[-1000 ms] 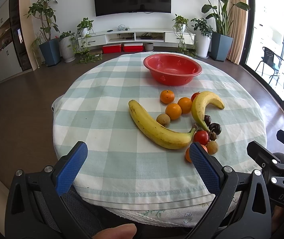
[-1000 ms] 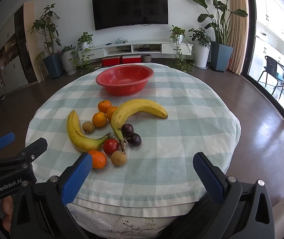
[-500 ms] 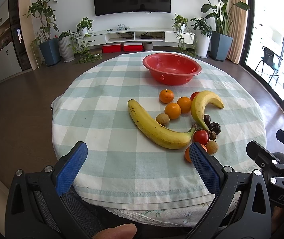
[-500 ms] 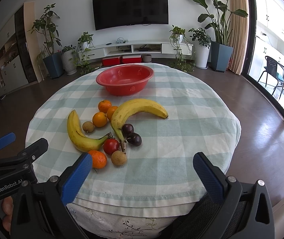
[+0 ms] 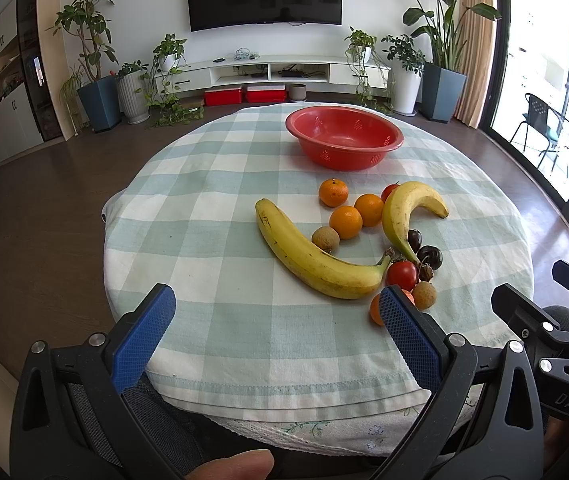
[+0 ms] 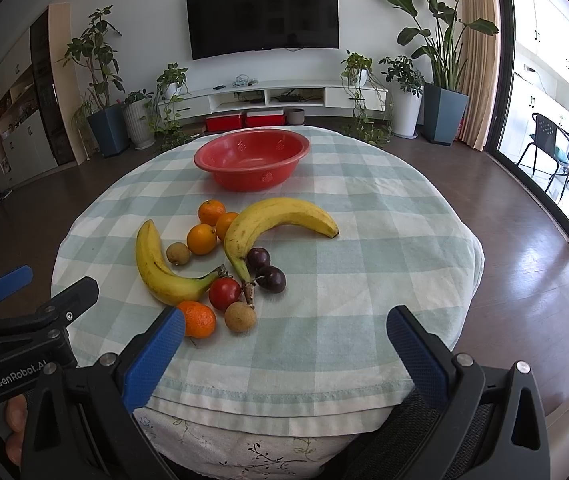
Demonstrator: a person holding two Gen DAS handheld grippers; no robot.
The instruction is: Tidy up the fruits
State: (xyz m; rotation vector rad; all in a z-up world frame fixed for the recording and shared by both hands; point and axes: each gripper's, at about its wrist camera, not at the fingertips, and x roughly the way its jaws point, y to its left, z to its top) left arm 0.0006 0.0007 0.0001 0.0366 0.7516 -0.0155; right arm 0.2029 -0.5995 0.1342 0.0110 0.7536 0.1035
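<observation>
A red bowl (image 5: 343, 137) (image 6: 251, 158) stands empty at the far side of the round table. In front of it lie two bananas (image 5: 316, 254) (image 6: 280, 216), several oranges (image 5: 346, 221) (image 6: 201, 239), a red tomato (image 5: 402, 274) (image 6: 224, 293), two dark plums (image 6: 270, 278) and small brown fruits (image 6: 239, 316). My left gripper (image 5: 276, 312) is open and empty at the table's near edge, left of the fruit. My right gripper (image 6: 286, 332) is open and empty at the near edge, just before the nearest orange (image 6: 198, 319).
The table wears a green-and-white checked cloth (image 5: 212, 240) (image 6: 364, 264). Beyond it are a TV wall, a low white cabinet (image 5: 276, 70), potted plants (image 6: 440, 80) and dark wood floor. Each gripper shows at the side of the other's view.
Both views have shifted very slightly; the grippers stay open and the fruit has not moved.
</observation>
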